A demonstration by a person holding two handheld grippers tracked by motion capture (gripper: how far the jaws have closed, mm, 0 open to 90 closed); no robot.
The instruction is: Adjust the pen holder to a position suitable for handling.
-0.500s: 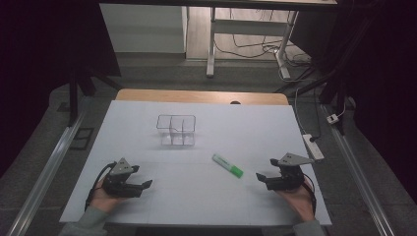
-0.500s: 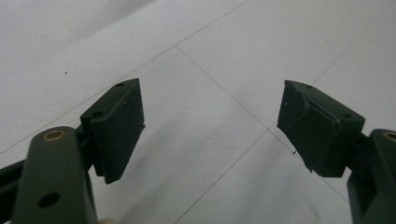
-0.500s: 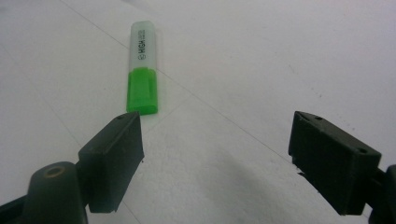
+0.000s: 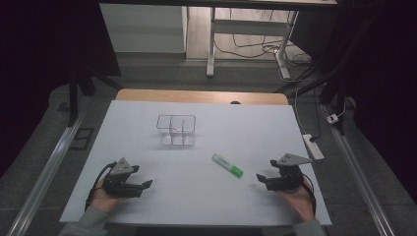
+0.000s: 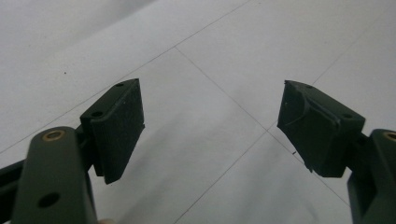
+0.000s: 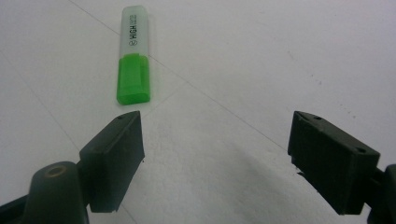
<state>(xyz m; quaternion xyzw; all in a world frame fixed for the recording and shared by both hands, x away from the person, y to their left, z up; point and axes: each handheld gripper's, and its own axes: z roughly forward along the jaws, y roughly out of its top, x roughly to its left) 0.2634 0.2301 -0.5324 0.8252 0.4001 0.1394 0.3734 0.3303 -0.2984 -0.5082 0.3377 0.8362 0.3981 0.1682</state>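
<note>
White surface (image 4: 196,196) lying in dim room. Highlighter (image 4: 227,165) lying flat, near right gripper (image 4: 260,180), left gripper (image 4: 146,185) well apart. Both jaws standing spread, holding nothing. Highlighter judged light, rigid, smooth plastic; pinching across barrel middle advised.

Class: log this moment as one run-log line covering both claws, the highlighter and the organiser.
left claw: open, empty | right claw: open, empty | highlighter: lying on table | organiser: empty
</note>
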